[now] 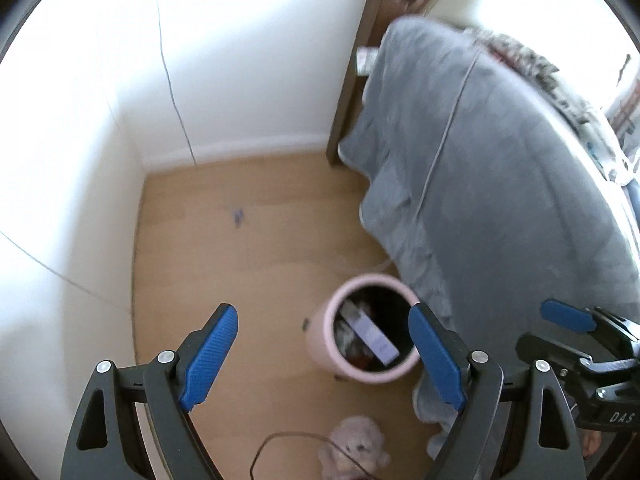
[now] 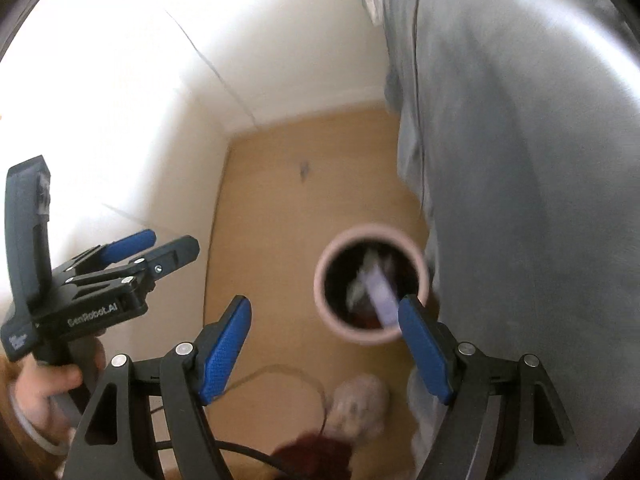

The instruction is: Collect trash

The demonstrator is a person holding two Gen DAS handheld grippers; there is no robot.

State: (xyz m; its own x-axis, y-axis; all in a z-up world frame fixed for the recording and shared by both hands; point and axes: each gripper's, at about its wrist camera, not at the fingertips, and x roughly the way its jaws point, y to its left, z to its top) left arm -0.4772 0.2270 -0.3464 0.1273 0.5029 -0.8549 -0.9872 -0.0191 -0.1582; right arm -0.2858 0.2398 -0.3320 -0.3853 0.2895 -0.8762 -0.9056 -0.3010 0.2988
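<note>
A pink round trash bin [image 1: 320, 344] stands on the wood floor beside the bed; it also shows in the right wrist view [image 2: 326, 300]. Inside it lie a pale purple box [image 1: 372, 334] and other scraps; the box also shows in the right wrist view [image 2: 382, 296]. My left gripper [image 1: 322, 354] is open and empty, above and just left of the bin. My right gripper [image 2: 324, 348] is open and empty, above the bin's near rim. A small dark scrap [image 1: 239, 218] lies on the floor farther off, toward the wall.
A bed with a grey blanket [image 1: 500, 184] fills the right side. White walls [image 1: 80, 160] close the corner on the left and at the back. A fluffy pink slipper [image 1: 352, 452] and a thin dark cable [image 1: 280, 440] lie on the floor near me.
</note>
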